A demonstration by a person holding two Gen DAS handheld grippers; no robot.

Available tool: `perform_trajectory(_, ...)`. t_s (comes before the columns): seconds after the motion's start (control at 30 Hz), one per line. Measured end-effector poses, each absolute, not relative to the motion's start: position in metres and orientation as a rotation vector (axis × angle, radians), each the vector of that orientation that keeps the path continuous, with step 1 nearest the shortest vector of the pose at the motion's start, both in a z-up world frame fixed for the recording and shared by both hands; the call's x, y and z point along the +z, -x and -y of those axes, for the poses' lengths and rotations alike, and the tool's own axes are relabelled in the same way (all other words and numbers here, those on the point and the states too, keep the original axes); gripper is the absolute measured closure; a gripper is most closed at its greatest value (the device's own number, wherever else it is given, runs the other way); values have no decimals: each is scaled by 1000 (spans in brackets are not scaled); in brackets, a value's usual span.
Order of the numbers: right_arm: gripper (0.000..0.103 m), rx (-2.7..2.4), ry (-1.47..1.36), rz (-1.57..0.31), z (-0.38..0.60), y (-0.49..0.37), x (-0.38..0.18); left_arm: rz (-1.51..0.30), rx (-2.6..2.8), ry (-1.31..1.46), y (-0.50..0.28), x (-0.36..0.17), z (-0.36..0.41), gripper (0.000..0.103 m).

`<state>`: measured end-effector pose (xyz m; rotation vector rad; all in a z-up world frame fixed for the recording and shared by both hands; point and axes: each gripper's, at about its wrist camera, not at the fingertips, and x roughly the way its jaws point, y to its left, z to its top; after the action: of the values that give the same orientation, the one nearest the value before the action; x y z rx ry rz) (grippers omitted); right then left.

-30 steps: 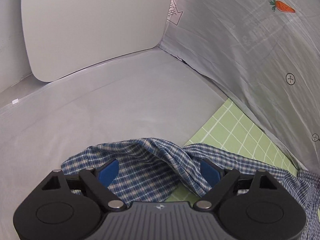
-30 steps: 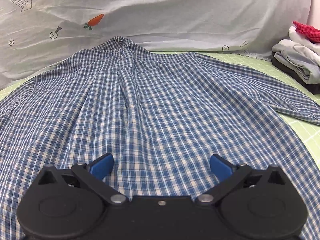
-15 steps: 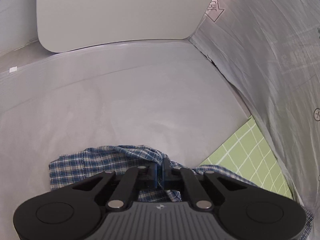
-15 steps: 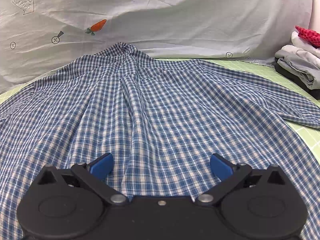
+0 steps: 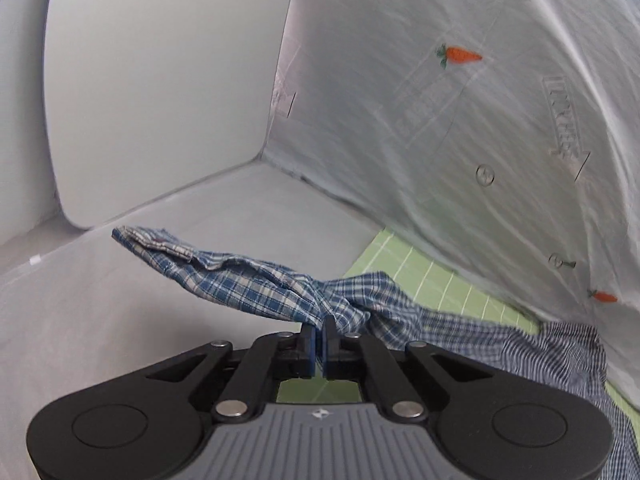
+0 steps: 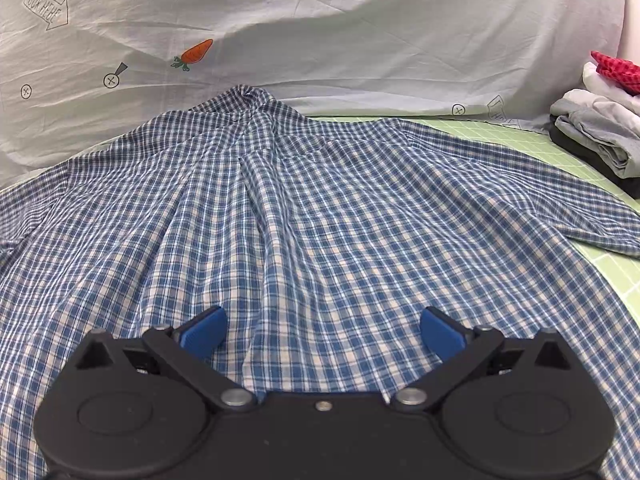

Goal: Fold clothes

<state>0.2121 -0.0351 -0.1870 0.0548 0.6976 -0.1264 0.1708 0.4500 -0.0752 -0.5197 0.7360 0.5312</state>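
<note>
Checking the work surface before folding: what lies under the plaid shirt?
A green grid mat shows past the plaid shirt at the right and far edges. What lies beneath the shirt's middle is covered.

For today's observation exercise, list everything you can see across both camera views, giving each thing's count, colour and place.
Blue and white checked cotton shirt: one, spread over the mat; one sleeve lifted.
Green gridded mat: one, under the shirt.
Pale grey printed sheet with carrots: one, draped behind the mat.
Pile of folded clothes: one pile, grey, white and black with a red piece on top, far right on the mat.
White panel: one, upright at the back left.
Grey surface: one, left of the mat.
Left gripper: black with blue pads, shut on the sleeve.
Right gripper: black with blue pads, open above the shirt.
</note>
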Motion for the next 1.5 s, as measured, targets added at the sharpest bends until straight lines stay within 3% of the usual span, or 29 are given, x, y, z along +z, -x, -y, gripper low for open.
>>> perform_trajectory(0.17, 0, -126, -54, -697, 35, -212, -187, -958, 561, 677, -149, -132, -458, 95)
perform_trajectory(0.23, 0, -126, -54, -697, 35, -212, -187, -939, 566, 680, -139, -129, -464, 84)
perform_trajectory(0.3, 0, -126, -54, -697, 35, -212, -187, -902, 580, 636, -132, -120, -470, 67)
perform_trajectory(0.4, 0, -126, -54, -697, 35, -212, -187, -853, 640, 577, -126, -110, -484, 54)
perform_trajectory(0.73, 0, -123, -53, -697, 35, -212, -187, -832, 854, 691, -102, -127, -541, 45)
perform_trajectory(0.8, 0, -123, -53, -697, 36, -212, -187, -849, 841, 721, -102, -134, -549, 36)
perform_trajectory(0.93, 0, -123, -52, -697, 36, -212, -187, -844, 838, 685, -107, -138, -548, 35)
perform_trajectory(1.03, 0, -121, -51, -697, 36, -211, -186, -862, 856, 610, -116, -141, -542, 37)
perform_trajectory(1.17, 0, -120, -51, -696, 37, -212, -186, -894, 839, 474, -129, -141, -532, 73)
perform_trajectory(1.27, 0, -120, -51, -696, 37, -212, -186, -886, 861, 403, -138, -134, -534, 89)
perform_trajectory(1.33, 0, -120, -51, -696, 37, -212, -186, -868, 890, 366, -142, -127, -538, 92)
perform_trajectory(1.37, 0, -120, -51, -696, 37, -212, -186, -847, 916, 362, -142, -120, -542, 99)
perform_trajectory(1.5, 0, -120, -51, -696, 37, -212, -186, -771, 994, 381, -141, -96, -565, 99)
